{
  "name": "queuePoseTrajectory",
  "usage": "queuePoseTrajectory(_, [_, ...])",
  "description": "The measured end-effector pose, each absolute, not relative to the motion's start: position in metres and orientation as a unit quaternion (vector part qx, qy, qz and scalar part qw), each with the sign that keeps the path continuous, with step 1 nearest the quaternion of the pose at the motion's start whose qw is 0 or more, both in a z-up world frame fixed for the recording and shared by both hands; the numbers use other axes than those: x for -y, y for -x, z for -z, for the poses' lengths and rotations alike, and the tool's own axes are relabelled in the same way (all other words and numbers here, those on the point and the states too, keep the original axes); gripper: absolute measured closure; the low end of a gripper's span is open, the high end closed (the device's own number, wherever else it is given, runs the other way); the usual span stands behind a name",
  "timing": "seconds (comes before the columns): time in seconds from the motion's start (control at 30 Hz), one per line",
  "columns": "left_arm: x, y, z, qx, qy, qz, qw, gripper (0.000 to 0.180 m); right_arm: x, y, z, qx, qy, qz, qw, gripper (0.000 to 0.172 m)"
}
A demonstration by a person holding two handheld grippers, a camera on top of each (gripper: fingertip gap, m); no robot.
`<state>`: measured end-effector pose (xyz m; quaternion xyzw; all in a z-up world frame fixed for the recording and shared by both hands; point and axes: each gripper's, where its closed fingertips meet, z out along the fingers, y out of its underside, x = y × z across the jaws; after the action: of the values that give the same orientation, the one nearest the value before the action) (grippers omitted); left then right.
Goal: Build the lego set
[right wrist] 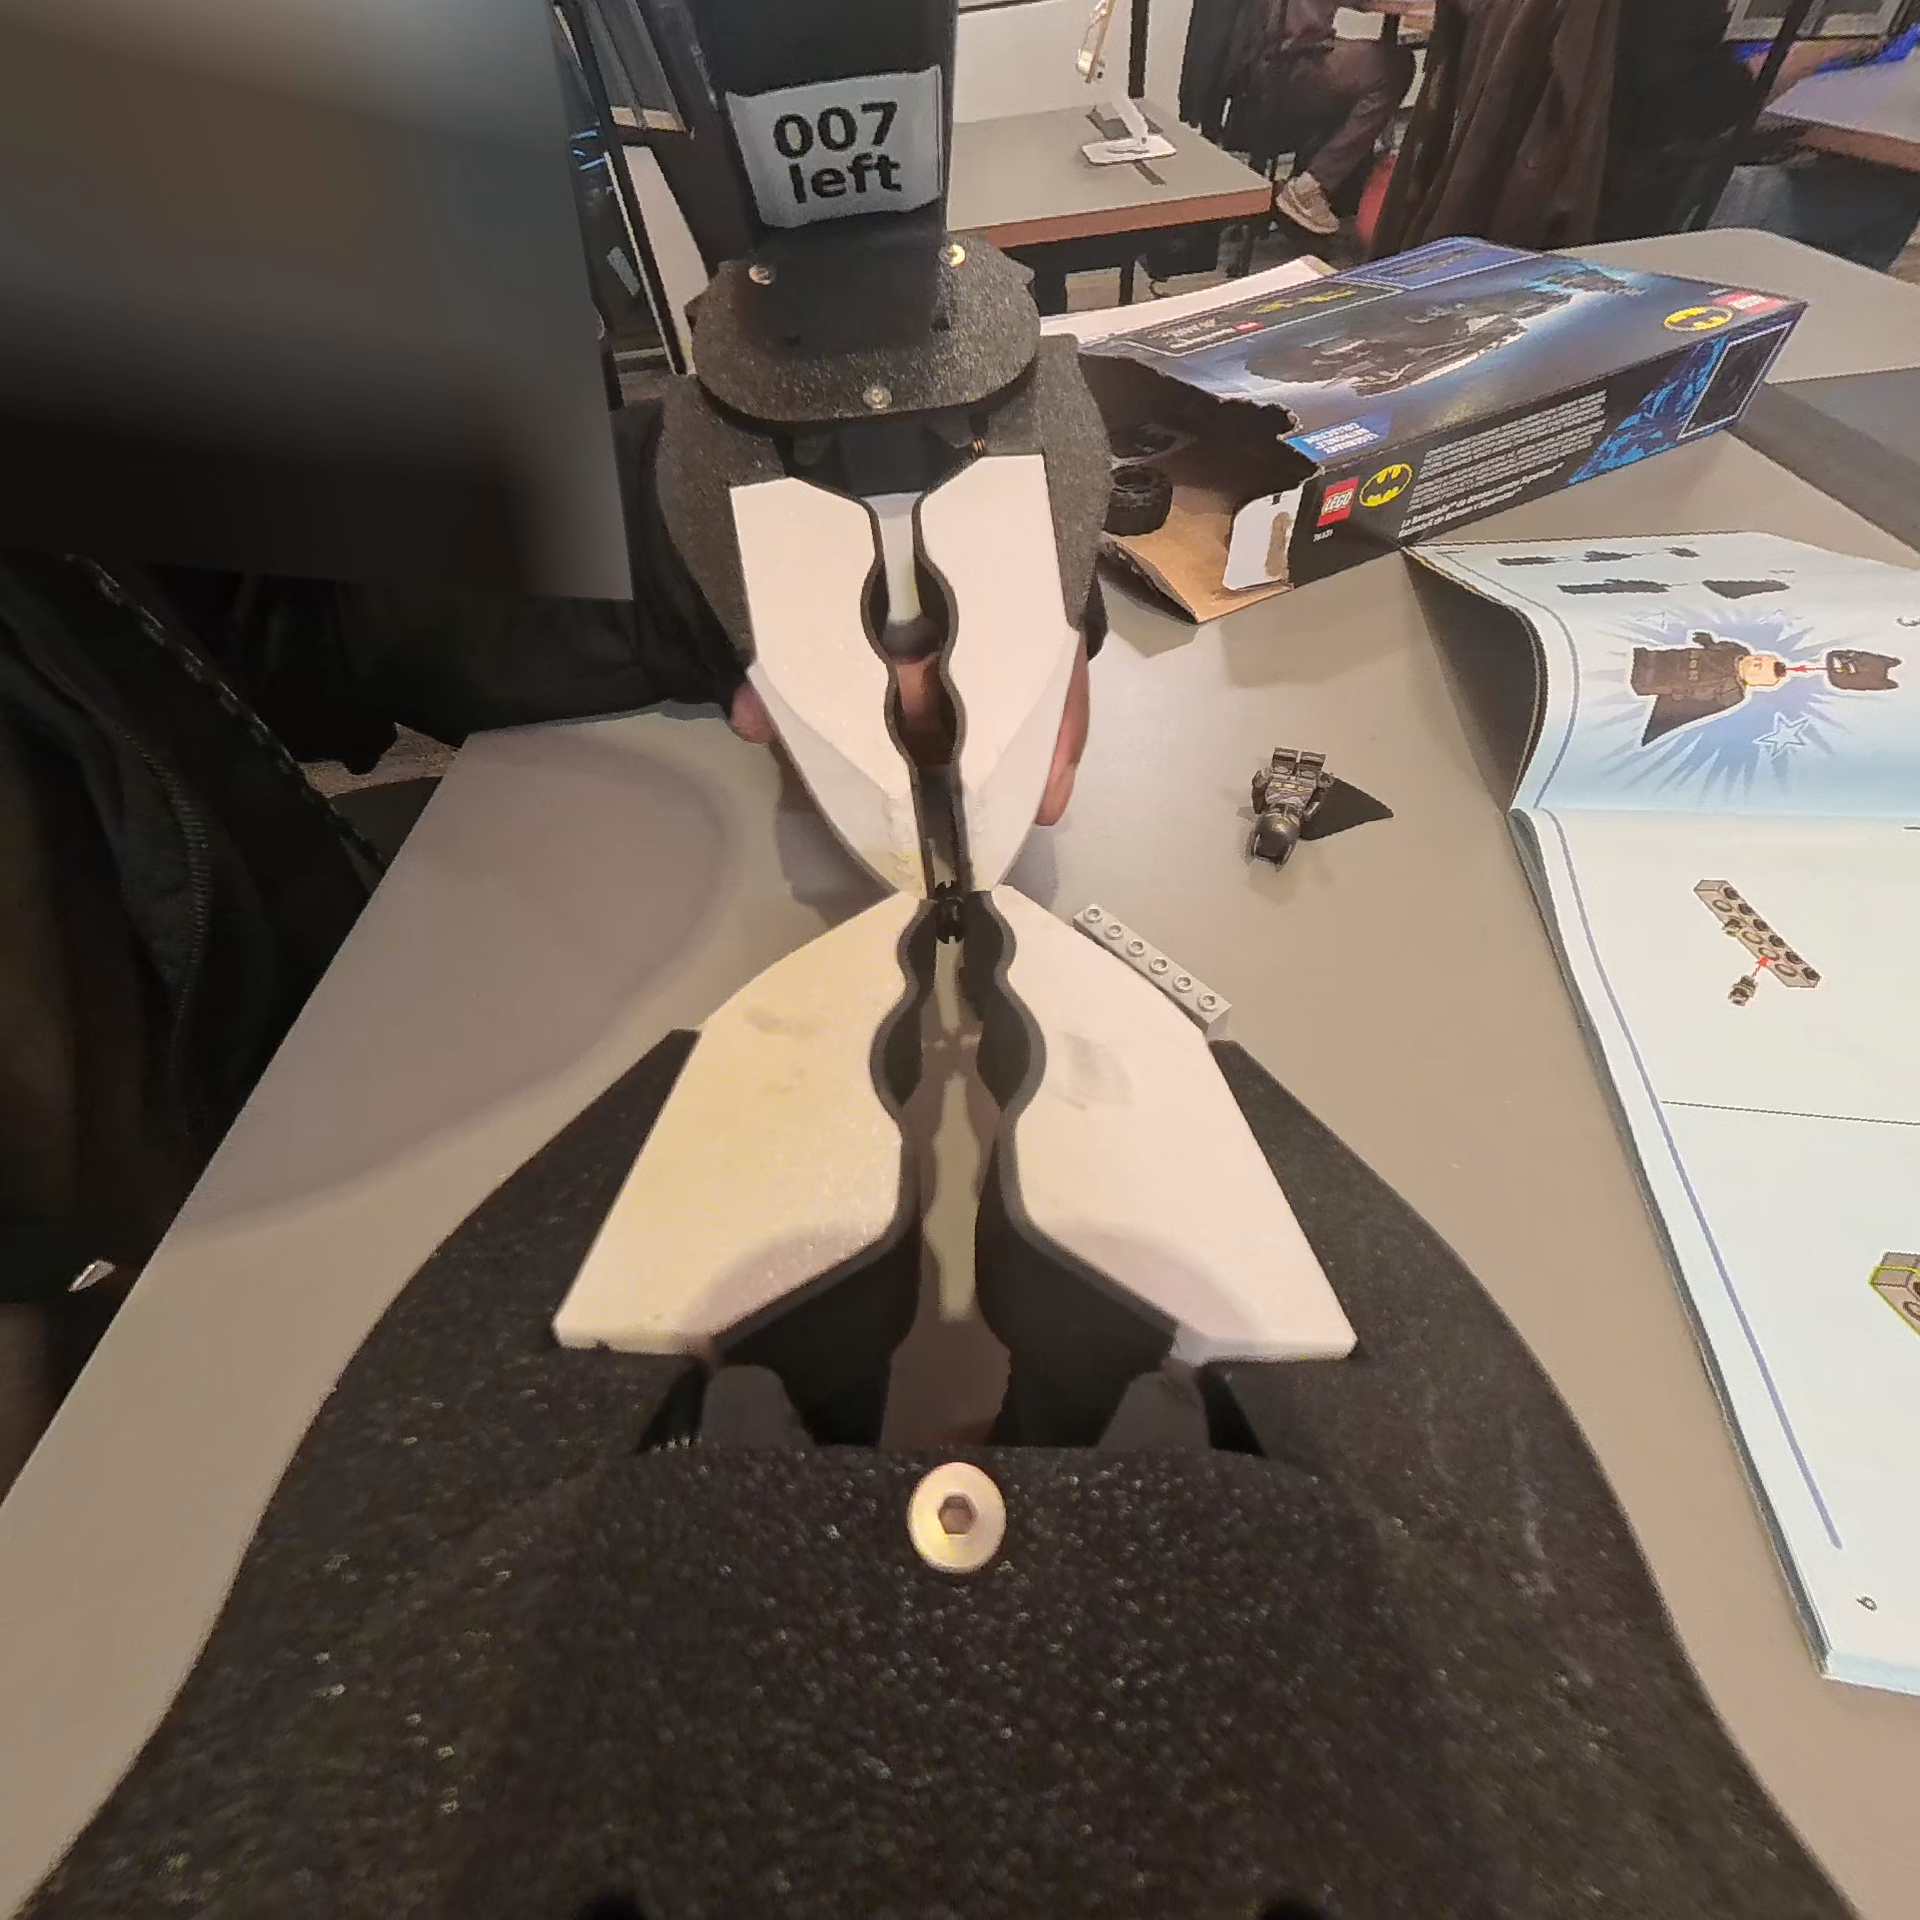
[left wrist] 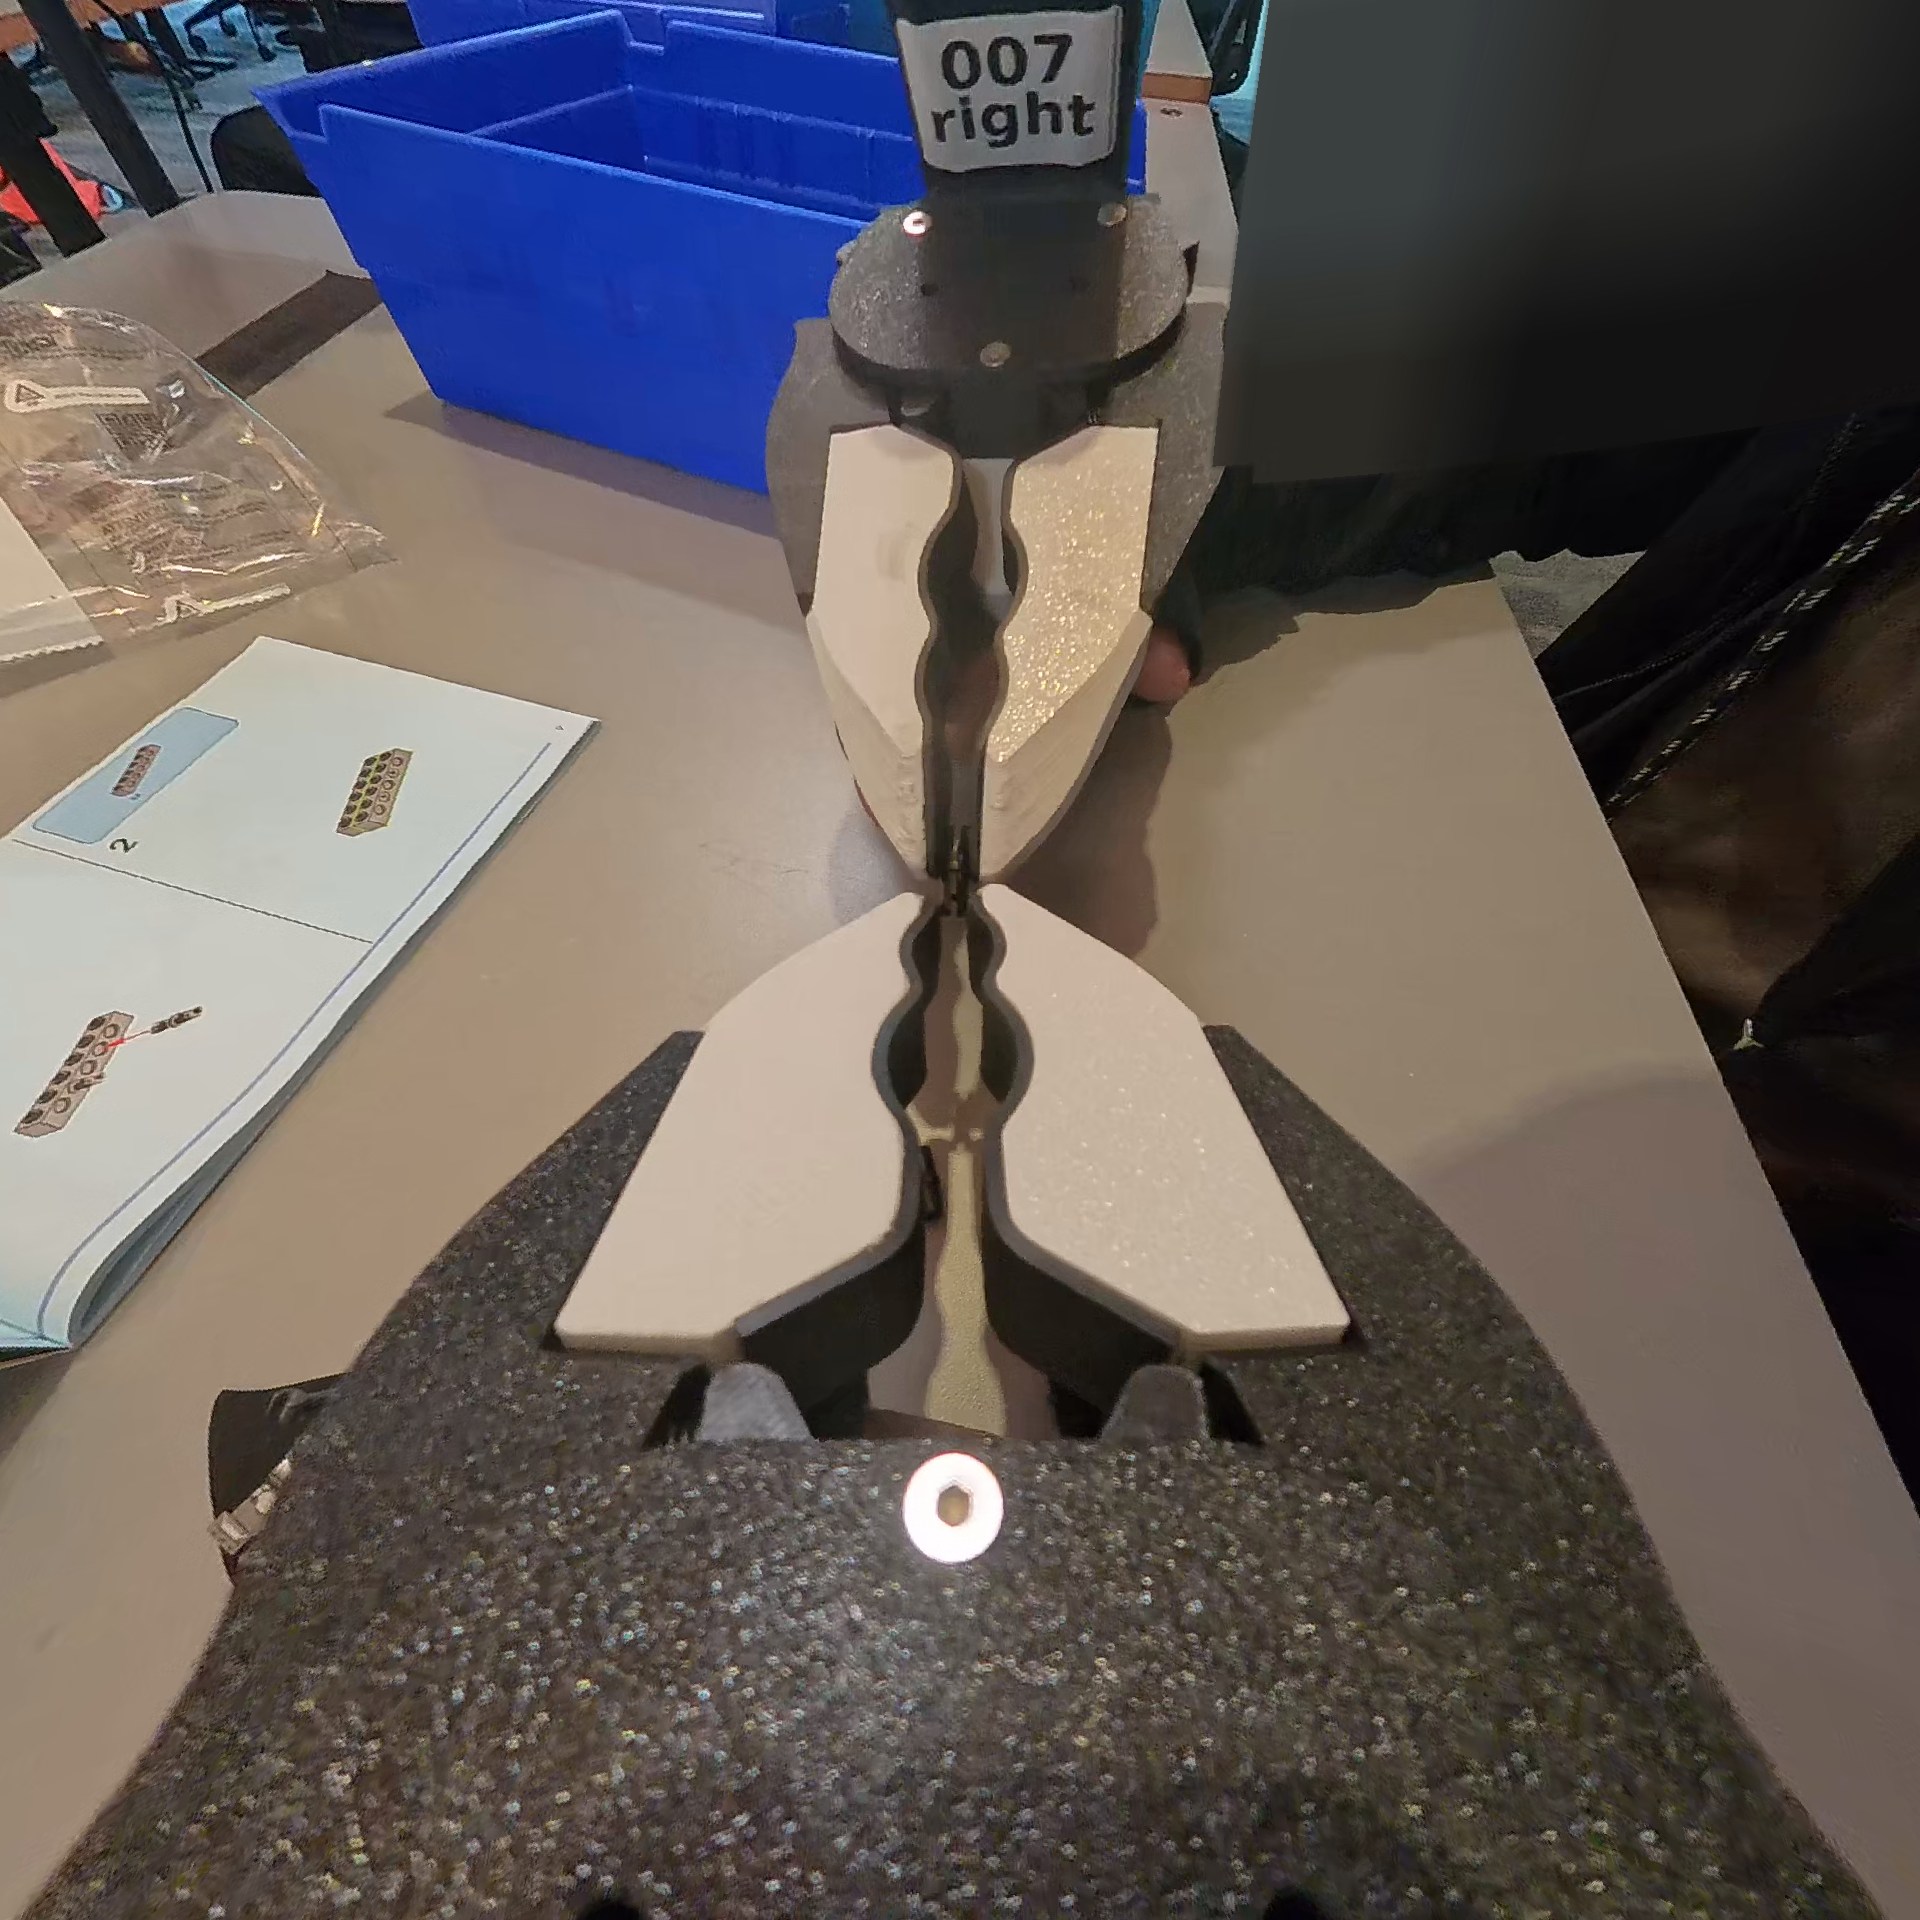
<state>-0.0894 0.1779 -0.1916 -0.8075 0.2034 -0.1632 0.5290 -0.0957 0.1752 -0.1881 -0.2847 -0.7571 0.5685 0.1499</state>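
Note:
My two grippers meet tip to tip above the grey table [left wrist: 1299, 935]. A small black pin [left wrist: 954, 878] spans the two pairs of fingertips. In the left wrist view my left gripper [left wrist: 951, 909] is shut on the near end of the pin, and the right gripper [left wrist: 958, 847] opposite pinches its far end. In the right wrist view my right gripper [right wrist: 945, 927] is shut on the black pin [right wrist: 945, 916], and the left gripper [right wrist: 940, 883] grips its other end. A light grey brick [right wrist: 1153, 971] with a row of studs lies on the table just right of my right fingers.
A blue bin [left wrist: 582, 239] stands at the back left, with a clear plastic bag [left wrist: 156, 468] beside it. An open instruction booklet [left wrist: 208, 935] [right wrist: 1766, 1039] lies flat. A torn toy box [right wrist: 1455, 416], a black wheel [right wrist: 1138, 499] and a dark minifigure [right wrist: 1288, 800] lie farther off. A person's hands hold the grippers. Less than 4 cm separates the two grippers' tips. Both grippers' tips are roughly 15 cm from the dark minifigure [right wrist: 1288, 800].

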Motion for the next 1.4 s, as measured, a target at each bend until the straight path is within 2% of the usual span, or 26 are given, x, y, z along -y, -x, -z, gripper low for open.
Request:
queuePoseTrajectory(0.17, [-0.179, 0.111, 0.195, -0.171, 0.829, 0.123, 0.519, 0.158, -0.181, 0.102, 0.189, 0.754, 0.303, -0.557, 0.171, 0.167])
queuePoseTrajectory(0.27, [-0.178, 0.132, 0.216, -0.146, 0.869, 0.073, 0.467, 0.153, -0.187, 0.107, 0.192, 0.753, 0.321, -0.544, 0.183, 0.166])
queuePoseTrajectory(0.37, [-0.173, 0.146, 0.241, -0.141, 0.905, 0.024, 0.401, 0.151, -0.192, 0.112, 0.195, 0.751, 0.339, -0.533, 0.193, 0.167])
queuePoseTrajectory(0.53, [-0.175, 0.152, 0.259, -0.129, 0.923, -0.011, 0.363, 0.152, -0.198, 0.117, 0.200, 0.755, 0.354, -0.507, 0.218, 0.166])
queuePoseTrajectory(0.63, [-0.177, 0.148, 0.259, -0.120, 0.923, -0.004, 0.365, 0.158, -0.199, 0.119, 0.203, 0.765, 0.350, -0.483, 0.242, 0.166])
queuePoseTrajectory(0.7, [-0.178, 0.144, 0.260, -0.119, 0.924, 0.004, 0.363, 0.172, -0.198, 0.120, 0.206, 0.773, 0.344, -0.466, 0.259, 0.167])
queuePoseTrajectory(0.87, [-0.181, 0.146, 0.259, -0.088, 0.927, 0.006, 0.364, 0.173, -0.198, 0.122, 0.210, 0.787, 0.324, -0.427, 0.305, 0.166])
queuePoseTrajectory(1.03, [-0.194, 0.140, 0.231, 0.016, 0.886, 0.131, 0.445, 0.172, -0.203, 0.126, 0.211, 0.789, 0.309, -0.388, 0.364, 0.166])
queuePoseTrajectory(1.23, [-0.200, 0.141, 0.219, 0.079, 0.851, 0.200, 0.480, 0.173, -0.207, 0.132, 0.210, 0.782, 0.298, -0.352, 0.420, 0.166])
queuePoseTrajectory(1.4, [-0.203, 0.140, 0.219, 0.085, 0.849, 0.193, 0.484, 0.173, -0.211, 0.135, 0.210, 0.776, 0.303, -0.336, 0.439, 0.166])
